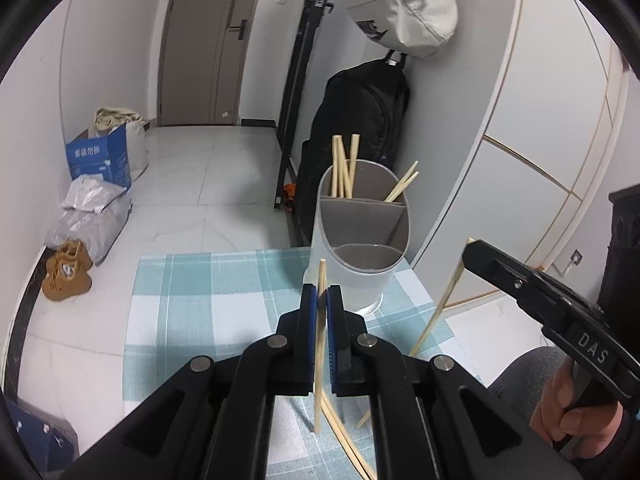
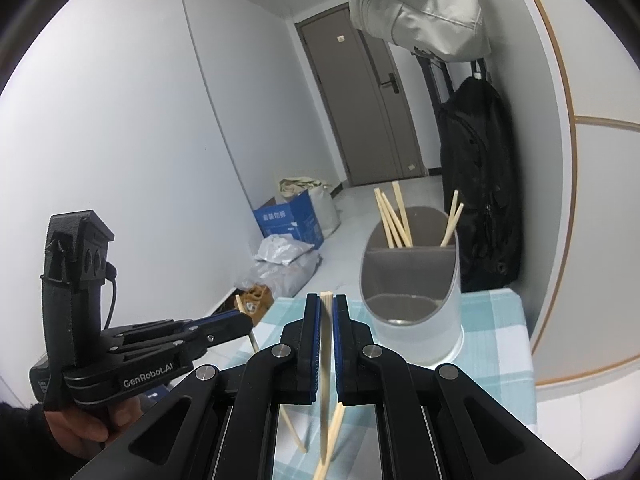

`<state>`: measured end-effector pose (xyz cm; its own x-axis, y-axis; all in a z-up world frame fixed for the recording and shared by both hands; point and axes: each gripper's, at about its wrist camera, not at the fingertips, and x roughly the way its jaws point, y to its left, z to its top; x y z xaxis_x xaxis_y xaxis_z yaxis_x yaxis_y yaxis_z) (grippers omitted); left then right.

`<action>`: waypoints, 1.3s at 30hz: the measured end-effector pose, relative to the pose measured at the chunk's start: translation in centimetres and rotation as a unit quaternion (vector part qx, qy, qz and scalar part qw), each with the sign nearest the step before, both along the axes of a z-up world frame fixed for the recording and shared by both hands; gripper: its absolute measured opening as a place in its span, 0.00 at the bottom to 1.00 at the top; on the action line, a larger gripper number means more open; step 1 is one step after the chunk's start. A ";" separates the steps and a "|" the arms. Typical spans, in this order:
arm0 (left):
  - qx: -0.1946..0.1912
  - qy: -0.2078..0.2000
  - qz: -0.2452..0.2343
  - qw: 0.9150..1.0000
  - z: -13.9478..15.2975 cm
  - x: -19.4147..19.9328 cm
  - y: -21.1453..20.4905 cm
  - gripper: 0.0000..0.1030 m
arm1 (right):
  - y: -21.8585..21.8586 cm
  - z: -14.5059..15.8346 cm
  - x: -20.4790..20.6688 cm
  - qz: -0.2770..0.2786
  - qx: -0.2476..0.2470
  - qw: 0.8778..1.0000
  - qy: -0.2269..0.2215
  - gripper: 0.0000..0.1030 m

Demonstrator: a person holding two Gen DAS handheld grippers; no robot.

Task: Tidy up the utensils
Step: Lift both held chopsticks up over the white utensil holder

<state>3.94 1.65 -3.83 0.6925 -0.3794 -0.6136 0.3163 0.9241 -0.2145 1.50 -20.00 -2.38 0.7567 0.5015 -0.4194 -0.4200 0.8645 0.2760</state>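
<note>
A grey oval utensil holder with divided compartments stands on the checked cloth; several wooden chopsticks stand in its far compartments. My left gripper is shut on a single chopstick held upright above the cloth, just in front of the holder. My right gripper is shut on another chopstick, to the left of the holder in its own view. Each gripper shows in the other's view, holding its stick: the right gripper and the left gripper. Loose chopsticks lie on the cloth below the grippers.
A black backpack and a white bag hang by the curved wall behind the holder. A blue box, silver bags and brown shoes sit on the floor at the left. The table edge runs just past the holder.
</note>
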 end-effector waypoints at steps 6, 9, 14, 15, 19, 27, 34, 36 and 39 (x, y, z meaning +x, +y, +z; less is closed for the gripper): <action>0.003 0.000 -0.003 1.000 0.9 0.7 -0.6 0.01 | -0.7 0.9 0.8 -0.005 0.002 1.000 -0.008 0.05; 0.001 -0.001 -0.003 1.000 1.7 1.3 -1.0 0.01 | -1.3 1.5 1.3 -0.009 0.007 1.000 -0.011 0.05; -0.001 -0.006 -0.004 1.000 3.8 2.5 -1.8 0.01 | -2.4 3.0 3.1 -0.019 0.018 1.000 -0.009 0.05; -0.002 -0.008 -0.003 1.000 4.4 2.9 -2.0 0.01 | -2.8 3.5 3.6 -0.022 0.023 0.999 -0.009 0.05; -0.011 -0.015 -0.001 1.000 6.3 4.5 -2.4 0.01 | -3.5 5.3 5.1 -0.029 0.031 0.999 -0.012 0.05; -0.029 -0.032 -0.003 0.999 9.8 7.7 -3.6 0.01 | -5.1 9.0 8.7 -0.048 0.040 0.998 -0.028 0.05; -0.038 -0.055 -0.009 0.998 11.7 10.3 -5.2 0.01 | -6.1 11.4 12.4 -0.066 0.039 0.996 -0.041 0.05; -0.040 -0.060 -0.011 0.997 12.0 11.1 -5.6 0.01 | -6.3 12.0 13.2 -0.069 0.036 0.996 -0.047 0.05; -0.035 -0.066 -0.013 0.997 11.9 12.0 -6.3 0.01 | -6.5 12.7 14.5 -0.073 0.029 0.995 -0.058 0.05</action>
<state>15.95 -4.67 8.05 0.7553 -0.4375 -0.4880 0.3699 0.8992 -0.2337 16.00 -26.48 10.30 0.8646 0.4039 -0.2988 -0.3231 0.9024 0.2850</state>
